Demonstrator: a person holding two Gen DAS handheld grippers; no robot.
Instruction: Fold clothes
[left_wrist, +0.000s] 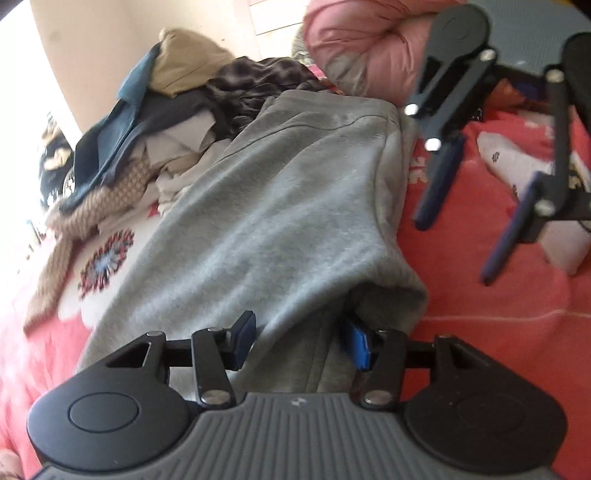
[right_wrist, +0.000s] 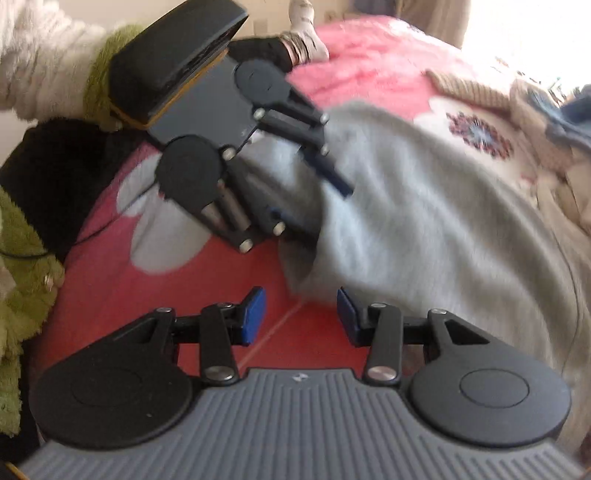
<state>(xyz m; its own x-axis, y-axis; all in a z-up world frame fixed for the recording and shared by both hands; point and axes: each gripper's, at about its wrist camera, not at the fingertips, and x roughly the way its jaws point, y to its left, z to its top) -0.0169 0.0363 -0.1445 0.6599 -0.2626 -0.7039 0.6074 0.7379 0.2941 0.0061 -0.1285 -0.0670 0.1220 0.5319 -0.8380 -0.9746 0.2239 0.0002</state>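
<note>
A grey sweat garment (left_wrist: 277, 206) lies lengthwise on the red bedspread (left_wrist: 480, 332). My left gripper (left_wrist: 300, 343) sits at its near end, jaws apart. Grey cloth fills the gap, and the right-hand finger (left_wrist: 356, 347) is tucked under a fold. The pads do not visibly pinch it. In the right wrist view the same left gripper (right_wrist: 310, 201) straddles the grey garment's (right_wrist: 424, 221) edge. My right gripper (right_wrist: 301, 317) hovers open over bare red bedspread (right_wrist: 184, 288), the cloth's edge just beyond its right finger. It also shows from the left wrist, my right gripper (left_wrist: 458, 247) beside the garment.
A pile of mixed clothes (left_wrist: 166, 122) is heaped at the garment's far left. A pink quilt (left_wrist: 354, 48) bulges behind it. A white patterned sock (left_wrist: 506, 158) lies on the bed at right. A beige knit piece (right_wrist: 472, 88) and a person's fuzzy green-and-white sleeve (right_wrist: 37, 55) are in view.
</note>
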